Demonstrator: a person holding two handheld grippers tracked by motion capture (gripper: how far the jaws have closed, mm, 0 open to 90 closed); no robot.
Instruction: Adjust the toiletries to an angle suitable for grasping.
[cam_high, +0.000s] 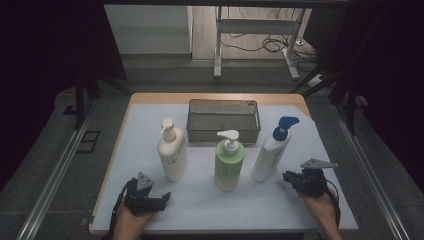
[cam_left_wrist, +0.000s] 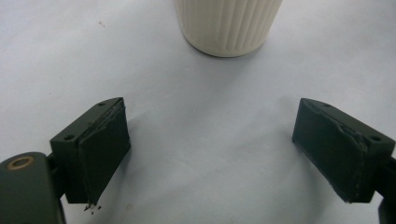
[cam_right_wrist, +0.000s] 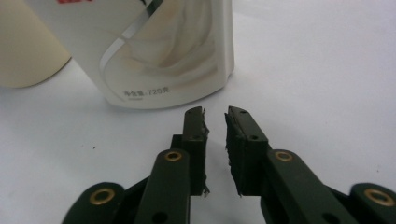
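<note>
Nearest, at six o'clock on the bench (cam_high: 150, 112), two hands hold their tongs low over the white sheet. The left tongs (cam_high: 159, 198) are spread wide with nothing between the pads, aimed at the ribbed base of the cream pump bottle (cam_high: 171, 151) just ahead. The right tongs (cam_high: 288, 176) are nearly pressed together, a thin slit left, pinching nothing; they sit just beside the foot of the white bottle with the blue pump (cam_high: 272, 150), apart from it.

Between those two stands a green pump bottle (cam_high: 229, 161), and behind the row, toward twelve o'clock, a wire mesh basket (cam_high: 223, 120) is empty.

This looks like the approach before a first pick, probably to load the basket. The right tongs would need to spread again to take the white bottle's body; the left only needs to advance and close.

The bench is pale wood under the sheet. Beyond it lie grey floor, a white frame's legs and loose cables; both sides are dark.
</note>
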